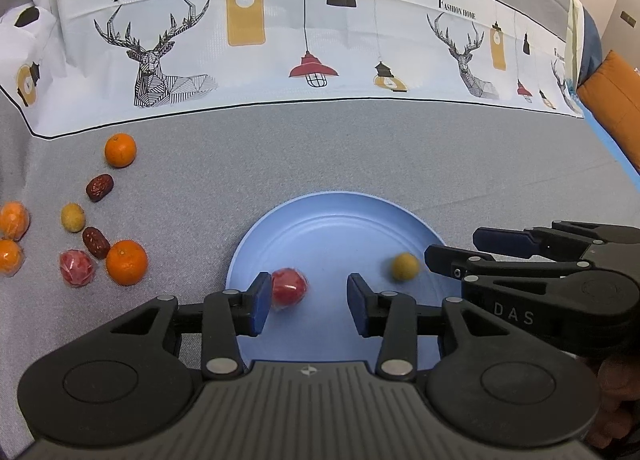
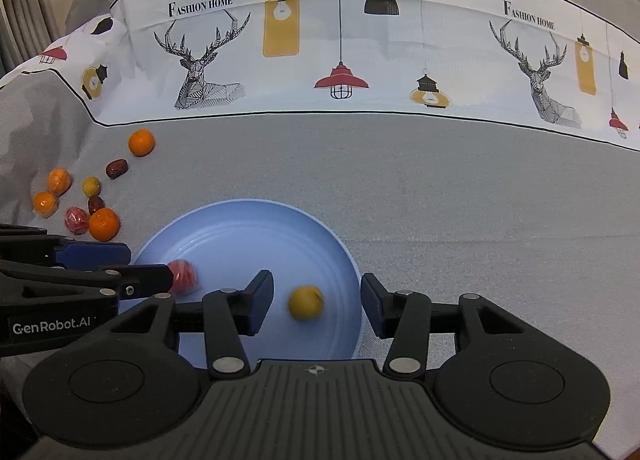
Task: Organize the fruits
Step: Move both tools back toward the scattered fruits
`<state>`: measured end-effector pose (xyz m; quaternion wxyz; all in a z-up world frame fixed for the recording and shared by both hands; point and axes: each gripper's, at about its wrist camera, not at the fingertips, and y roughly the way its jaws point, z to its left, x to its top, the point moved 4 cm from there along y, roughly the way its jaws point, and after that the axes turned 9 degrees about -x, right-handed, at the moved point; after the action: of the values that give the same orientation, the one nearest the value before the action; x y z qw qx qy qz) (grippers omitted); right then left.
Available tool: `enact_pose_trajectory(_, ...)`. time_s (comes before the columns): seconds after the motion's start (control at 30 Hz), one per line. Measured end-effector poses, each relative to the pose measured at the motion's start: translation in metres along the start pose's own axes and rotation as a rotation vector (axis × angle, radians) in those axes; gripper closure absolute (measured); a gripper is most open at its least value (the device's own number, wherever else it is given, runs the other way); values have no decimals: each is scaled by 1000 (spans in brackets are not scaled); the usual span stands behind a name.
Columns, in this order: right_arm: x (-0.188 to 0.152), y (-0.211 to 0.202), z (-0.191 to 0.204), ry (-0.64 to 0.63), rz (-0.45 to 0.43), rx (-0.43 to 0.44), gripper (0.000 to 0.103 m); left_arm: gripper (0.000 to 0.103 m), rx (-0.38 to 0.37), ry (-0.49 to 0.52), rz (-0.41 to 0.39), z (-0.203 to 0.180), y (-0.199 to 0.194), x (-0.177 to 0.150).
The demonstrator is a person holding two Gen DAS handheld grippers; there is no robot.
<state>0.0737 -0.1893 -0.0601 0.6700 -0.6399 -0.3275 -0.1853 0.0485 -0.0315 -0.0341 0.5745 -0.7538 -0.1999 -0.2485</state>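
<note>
both tools spread wide, empty, over round pale-blue plate (image 2: 344,260); small yellow-green round fruit (image 2: 306,302) likely light, rolls easily—pinch across middle from 6 o'clock.

**Even indoor light, soft shadows, motion smear on two fruits**

Both wrist views are evenly lit and fairly bright, without hard glare. Between the left gripper (image 1: 307,302) fingers, the red wrapped fruit (image 1: 289,287) looks smeared; the yellow fruit (image 2: 306,302) between the right gripper (image 2: 318,302) fingers is blurred too. Shadows under the fingers on the blue plate (image 1: 320,216) stay faint. Beyond the fingertips, the printed cloth (image 2: 360,40) bows with fisheye distortion, and the corners darken.
</note>
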Motion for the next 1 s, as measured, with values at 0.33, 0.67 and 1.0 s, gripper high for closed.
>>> enact_pose_trajectory(0.33,1,-1,-5,16,-27,-43,52,58,-6,1,-4,1,-1,1)
enact_pose_trajectory(0.67,8,-6,-13,88,-109,-74,51,63,-2,3,-22,1,-6,1)
enact_pose_trajectory(1.0,17,-8,-23,173,-153,-114,51,76,15,35,-53,-6,-16,2)
